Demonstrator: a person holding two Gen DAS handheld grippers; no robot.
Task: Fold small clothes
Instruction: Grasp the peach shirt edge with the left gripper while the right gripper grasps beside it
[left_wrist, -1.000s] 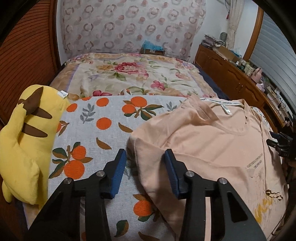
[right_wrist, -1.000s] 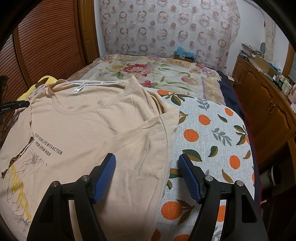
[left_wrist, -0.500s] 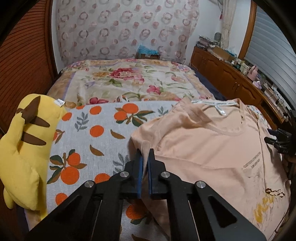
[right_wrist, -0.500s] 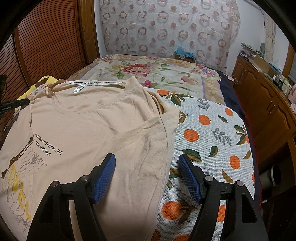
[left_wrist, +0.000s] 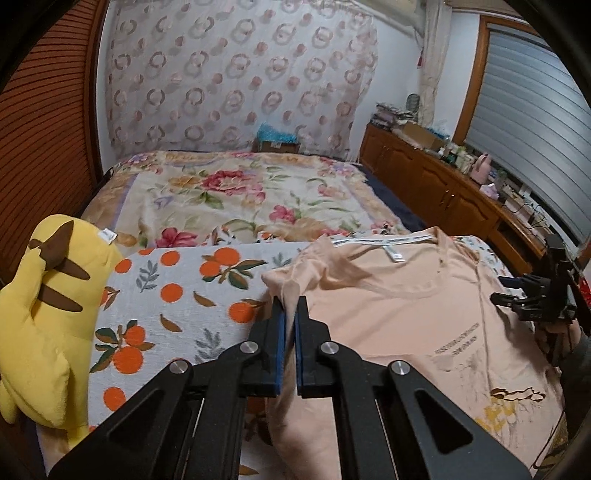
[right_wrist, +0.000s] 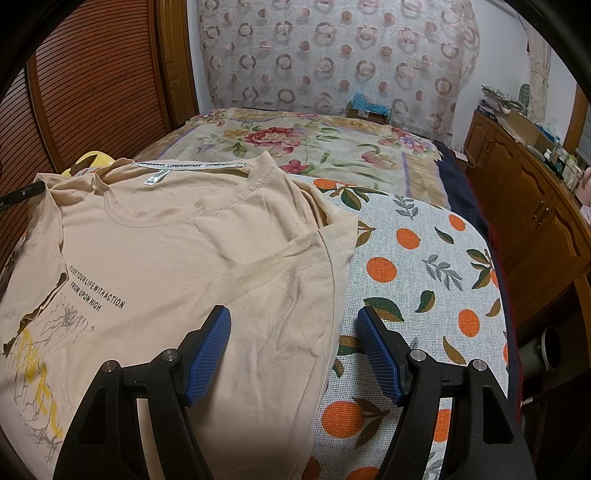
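A peach T-shirt (left_wrist: 399, 317) with black lettering lies face up on an orange-print cloth (left_wrist: 177, 295). My left gripper (left_wrist: 290, 314) is shut on the shirt's left sleeve edge and holds it slightly raised. In the right wrist view the same T-shirt (right_wrist: 177, 258) spreads to the left. My right gripper (right_wrist: 293, 325) is open over the shirt's right sleeve and side edge, one finger above the shirt, the other above the orange-print cloth (right_wrist: 424, 266). The right gripper also shows in the left wrist view (left_wrist: 532, 299) at the far right.
A yellow plush toy (left_wrist: 44, 317) lies at the cloth's left edge. A floral blanket (left_wrist: 251, 195) covers the bed behind. A wooden cabinet (left_wrist: 443, 184) with clutter runs along the right. A slatted wooden door (right_wrist: 92, 92) stands on the left.
My left gripper has closed on the shirt's left sleeve edge and lifted it a little. The right gripper has stayed open and still.
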